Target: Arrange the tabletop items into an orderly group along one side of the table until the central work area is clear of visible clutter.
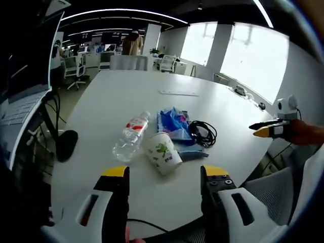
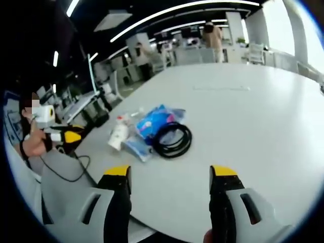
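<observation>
Near edge first. In the left gripper view our left gripper hangs just off the table's rounded near edge, jaws wide apart, holding nothing and touching nothing. In the right gripper view the right gripper sits the same way over the table's edge on its own side: jaws well spread, nothing between them.

Just inside the near edge in the left gripper view, a paper cup lies tipped on its side. Beside it, a clear water bottle with a red label lies flat. Behind the cup a blue plastic bag lies crumpled, with a coiled black cable touching its side. The four things form one loose cluster near this edge.

The right gripper view shows the same cluster near the table's edge, with the cable to the front and the bag, cup and bottle behind it.

Beyond the cluster we see broad bare white tabletop, open out to the far edge, with a thin flat strip lying there. Office chairs stand past the far edge.
</observation>
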{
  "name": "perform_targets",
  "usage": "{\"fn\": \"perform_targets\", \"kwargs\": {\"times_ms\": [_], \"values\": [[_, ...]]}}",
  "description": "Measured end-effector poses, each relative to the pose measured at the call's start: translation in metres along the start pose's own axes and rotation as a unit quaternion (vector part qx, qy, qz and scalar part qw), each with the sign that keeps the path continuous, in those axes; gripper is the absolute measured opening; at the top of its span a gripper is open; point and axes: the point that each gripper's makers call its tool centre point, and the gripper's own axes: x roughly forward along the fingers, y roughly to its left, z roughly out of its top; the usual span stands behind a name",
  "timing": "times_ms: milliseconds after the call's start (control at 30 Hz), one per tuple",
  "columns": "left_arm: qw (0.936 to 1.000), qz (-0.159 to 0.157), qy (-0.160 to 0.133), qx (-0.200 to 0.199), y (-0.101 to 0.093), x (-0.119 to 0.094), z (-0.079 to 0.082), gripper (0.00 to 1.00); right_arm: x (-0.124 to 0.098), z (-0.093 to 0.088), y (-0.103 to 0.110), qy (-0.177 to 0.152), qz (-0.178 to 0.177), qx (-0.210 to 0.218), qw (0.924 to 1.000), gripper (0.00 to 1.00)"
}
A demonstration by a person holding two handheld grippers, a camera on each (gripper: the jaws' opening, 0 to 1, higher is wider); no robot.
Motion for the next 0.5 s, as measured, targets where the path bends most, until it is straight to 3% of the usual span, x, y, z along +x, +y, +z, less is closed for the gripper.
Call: {"fn": "perform_targets", "kwargs": {"times_ms": [333,500], "values": [[0.9999,-0.004,0.006,-0.008,-0.001,0.003,-0.002,0.56,0.002,0.000,0.008,0.003,0.011,-0.005,0.9999,0.60],[0.9999,-0.006,0.010,-0.005,-0.002,0.005,-0.002,0.55,0.004,-0.002,0.017,0.021,0.021,-0.042,0.9986,0.60]]}}
